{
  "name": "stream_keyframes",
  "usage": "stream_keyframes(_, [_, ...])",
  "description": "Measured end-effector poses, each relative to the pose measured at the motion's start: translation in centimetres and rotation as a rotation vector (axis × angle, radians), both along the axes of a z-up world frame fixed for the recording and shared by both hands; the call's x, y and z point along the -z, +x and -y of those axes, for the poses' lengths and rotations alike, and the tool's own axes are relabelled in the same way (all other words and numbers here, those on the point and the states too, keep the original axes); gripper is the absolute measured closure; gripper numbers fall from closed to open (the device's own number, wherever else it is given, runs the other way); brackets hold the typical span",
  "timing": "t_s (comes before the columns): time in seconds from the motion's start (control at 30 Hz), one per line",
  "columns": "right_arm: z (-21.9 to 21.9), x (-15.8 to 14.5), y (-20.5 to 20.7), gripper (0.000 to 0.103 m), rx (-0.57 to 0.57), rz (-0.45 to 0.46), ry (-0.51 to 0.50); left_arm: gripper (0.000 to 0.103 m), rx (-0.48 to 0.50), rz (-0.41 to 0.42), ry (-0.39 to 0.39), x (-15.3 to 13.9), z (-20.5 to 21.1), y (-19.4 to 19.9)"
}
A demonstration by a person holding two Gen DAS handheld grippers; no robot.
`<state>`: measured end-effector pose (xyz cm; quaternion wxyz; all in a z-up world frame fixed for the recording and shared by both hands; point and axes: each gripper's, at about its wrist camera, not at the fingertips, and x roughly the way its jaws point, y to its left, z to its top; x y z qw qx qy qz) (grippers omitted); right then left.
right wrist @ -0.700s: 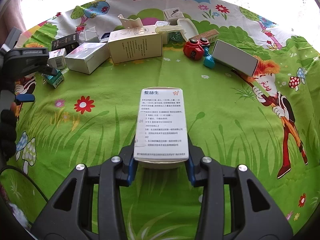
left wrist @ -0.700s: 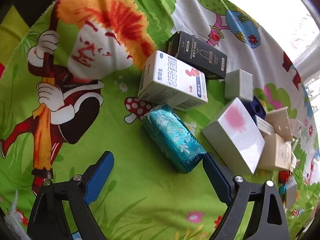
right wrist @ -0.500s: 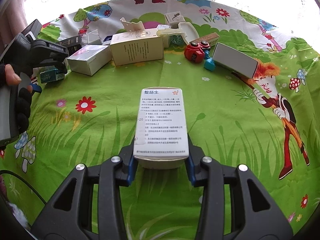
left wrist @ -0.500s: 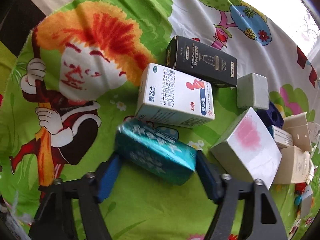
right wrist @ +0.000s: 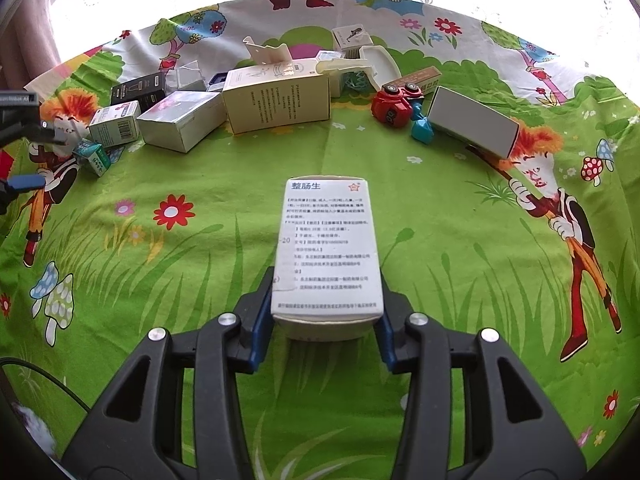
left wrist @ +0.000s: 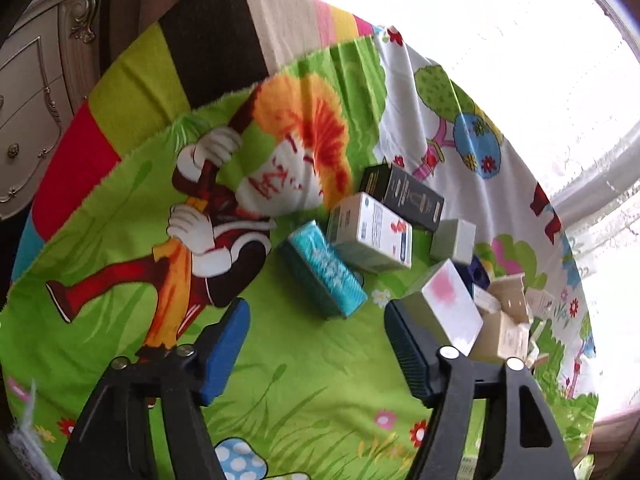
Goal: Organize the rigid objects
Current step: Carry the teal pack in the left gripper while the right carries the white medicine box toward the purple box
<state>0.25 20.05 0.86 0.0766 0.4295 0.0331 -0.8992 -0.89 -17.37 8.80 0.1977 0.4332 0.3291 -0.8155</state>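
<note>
While the right gripper (right wrist: 326, 320) clamps its blue fingers (right wrist: 260, 312) on the near end of a white medicine box (right wrist: 326, 248), that box juts forward above the green cartoon cloth (right wrist: 200, 280) on the table, printed face up. Beyond it, well apart, a row of clutter crosses the cloth: a cream carton (right wrist: 278, 98), a silver box (right wrist: 180, 120) touching its left side, a red toy car (right wrist: 394, 104) tipped over, a teal piece (right wrist: 422, 130) just beside the car, and a grey-faced box (right wrist: 472, 122) tilted at the right.

The left gripper (left wrist: 316, 344) hangs with its fingers (left wrist: 224, 356) spread wide and nothing between them. Just ahead lies a teal foil packet (left wrist: 324, 272) flat on the cloth, touching or nearly touching a white and blue box (left wrist: 372, 236); a black box (left wrist: 404, 196) lies behind that. Close to the right finger stands a white box with a pink blotch (left wrist: 452, 304), crowding that side. Further cartons behind it are too blurred to tell apart. A pale carved cabinet (left wrist: 32, 120) shows at the far left.
</note>
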Motion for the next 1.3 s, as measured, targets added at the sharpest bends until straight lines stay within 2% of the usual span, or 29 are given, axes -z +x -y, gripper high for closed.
stream_keyframes(0.1, [0.0,0.0,0.0,0.054,-0.001,0.001,0.000,0.022,-0.058,0.070,0.029,2.4,-0.3,-3.9])
stream_keyframes(0.13, [0.0,0.0,0.0,0.054,0.000,0.000,0.000,0.022,-0.071,0.095,0.019,3.8,-1.4,-7.4])
stream_keyframes(0.23, [0.0,0.0,0.0,0.053,0.002,0.001,-0.001,0.025,-0.078,0.168,-0.056,5.7,-1.9,-9.3])
stream_keyframes(0.27, [0.0,0.0,0.0,0.053,0.002,0.001,-0.001,0.030,-0.063,0.191,-0.061,6.6,-1.9,-9.6])
stream_keyframes(0.3, [0.0,0.0,0.0,0.053,0.002,0.001,-0.001,0.041,-0.041,0.190,-0.094,7.1,-2.2,-9.6])
stream_keyframes(0.33, [0.1,0.0,0.0,0.053,0.002,0.002,-0.002,0.065,-0.011,0.163,-0.148,7.0,-2.6,-9.2])
stream_keyframes(0.37, [0.1,0.0,0.0,0.052,0.001,0.001,-0.002,0.071,0.030,0.147,-0.144,7.3,-2.9,-8.7])
stream_keyframes(0.43, [0.1,0.0,0.0,0.052,-0.003,0.000,-0.002,0.072,0.112,0.097,-0.120,7.5,-3.2,-6.7])
stream_keyframes(0.5, [0.1,0.0,0.0,0.052,-0.005,-0.001,-0.005,0.072,0.231,0.080,-0.165,7.3,-4.6,-3.8])
stream_keyframes(0.53, [0.0,0.0,0.0,0.052,-0.007,-0.001,-0.005,0.072,0.324,0.074,-0.174,7.4,-5.5,-2.3])
stream_keyframes(0.63, [0.0,0.0,0.0,0.049,-0.017,0.001,-0.007,0.072,0.543,0.092,-0.282,7.7,-8.2,2.1])
stream_keyframes(0.7, [0.1,0.0,-0.1,0.044,-0.028,0.004,-0.009,0.071,0.628,0.104,-0.350,8.1,-8.9,3.7])
stream_keyframes(0.73, [0.3,0.1,-0.1,0.042,-0.036,0.006,-0.007,0.071,0.651,0.107,-0.385,8.9,-9.0,0.8])
stream_keyframes(0.8, [0.6,0.1,-0.1,0.040,-0.044,0.008,0.009,0.071,0.661,0.093,-0.415,9.3,-8.9,0.4])
stream_keyframes(0.83, [0.5,0.1,-0.1,0.040,-0.042,0.008,0.009,0.071,0.647,0.089,-0.413,9.4,-9.0,2.7])
stream_keyframes(0.9, [0.3,0.1,-0.2,0.040,-0.039,0.011,0.003,0.069,0.621,0.085,-0.394,7.3,-8.7,7.0])
stream_keyframes(1.03, [0.1,0.1,-0.5,0.037,-0.031,0.020,-0.003,0.060,0.601,0.064,-0.412,7.4,-8.9,6.3])
stream_keyframes(1.13, [-0.2,0.0,-1.2,0.036,-0.007,0.029,-0.015,0.060,0.617,0.045,-0.405,7.2,-8.1,6.5])
stream_keyframes(1.17, [-0.1,0.0,-1.5,0.038,-0.008,0.031,-0.002,0.061,0.616,0.040,-0.406,7.3,-8.1,6.5])
stream_keyframes(1.23, [0.3,-0.2,-1.8,0.060,-0.020,0.030,0.031,0.074,0.631,0.028,-0.413,7.5,-8.4,6.1])
stream_keyframes(1.3, [0.2,-0.5,-1.4,0.059,-0.031,0.061,0.004,0.074,0.648,0.024,-0.418,7.5,-8.5,6.5])
